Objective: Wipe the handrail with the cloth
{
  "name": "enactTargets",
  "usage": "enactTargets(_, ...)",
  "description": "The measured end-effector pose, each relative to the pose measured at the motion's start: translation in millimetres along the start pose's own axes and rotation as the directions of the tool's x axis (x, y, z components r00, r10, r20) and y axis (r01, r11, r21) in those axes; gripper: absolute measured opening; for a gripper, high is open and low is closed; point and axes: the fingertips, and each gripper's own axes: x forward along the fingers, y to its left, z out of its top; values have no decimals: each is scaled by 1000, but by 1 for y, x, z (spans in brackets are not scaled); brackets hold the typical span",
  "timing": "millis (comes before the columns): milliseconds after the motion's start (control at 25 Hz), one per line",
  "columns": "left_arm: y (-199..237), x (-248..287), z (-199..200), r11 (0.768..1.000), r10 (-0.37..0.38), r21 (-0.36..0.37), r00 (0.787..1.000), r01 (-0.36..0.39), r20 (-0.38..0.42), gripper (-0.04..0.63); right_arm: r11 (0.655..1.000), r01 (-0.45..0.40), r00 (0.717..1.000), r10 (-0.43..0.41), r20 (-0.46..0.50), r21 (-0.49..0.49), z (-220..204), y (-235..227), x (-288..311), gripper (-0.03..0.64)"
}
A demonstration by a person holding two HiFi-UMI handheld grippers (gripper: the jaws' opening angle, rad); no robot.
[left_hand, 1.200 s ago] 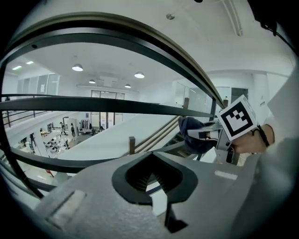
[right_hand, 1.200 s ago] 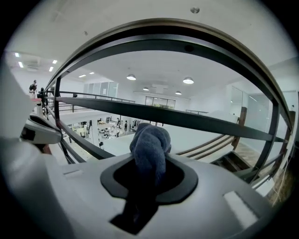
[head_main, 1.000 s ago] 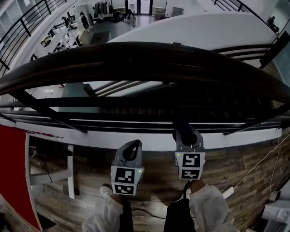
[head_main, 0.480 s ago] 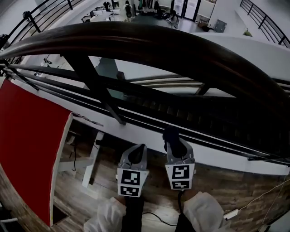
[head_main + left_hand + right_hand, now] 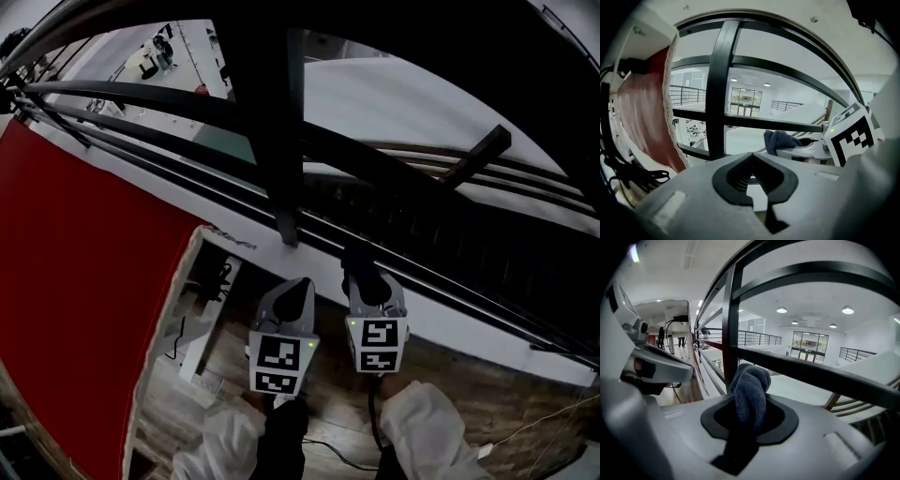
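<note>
The dark handrail (image 5: 450, 47) runs across the top of the head view on a black upright post (image 5: 278, 131). Both grippers hang below it, near the lower rails and apart from the handrail. My right gripper (image 5: 366, 281) is shut on a dark blue cloth (image 5: 357, 262). The bunched cloth (image 5: 750, 390) sticks up out of the jaws of that gripper (image 5: 749, 414) in the right gripper view. My left gripper (image 5: 298, 287) sits just left of it. In the left gripper view, the left gripper (image 5: 750, 158) has its jaws closed on nothing. The cloth (image 5: 780, 140) shows beyond them.
A large red panel (image 5: 84, 281) fills the left side, with a white frame (image 5: 192, 309) and cables beside it. Thin black lower rails (image 5: 187, 103) cross behind the post. A wooden floor (image 5: 469, 394) lies below, and an open atrium drops beyond the railing.
The view has swung left and closer to the railing: the handrail rose to the frame's top and the red panel grew. Both grippers stay side by side, the cloth still held.
</note>
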Motion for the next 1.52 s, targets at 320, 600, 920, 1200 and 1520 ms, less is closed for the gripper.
enactTargets(320,49,38,-33,1000,-2,-24,1000,3,10,3,999,26,1000,-25,-6,32,-11,19,81,92)
enactTargets(600,75,59,-37,999,12,-44,999,-11,32,3,999,13,1000,-13,5,41,-6,31,128,92)
enactTargets(920,82,60,-39,996,10,-89,999,-7,32,3,994,5,1000,-2,-25,106,-2,53,166,92)
enactTargets(1200,84,57,-47,994,17,-109,1000,-15,15,3,996,-15,1000,17,-26,84,1,53,169,92)
enactTargets(1520,83,61,-38,995,19,-98,999,-16,28,3,998,9,999,-7,-39,56,-4,51,171,92)
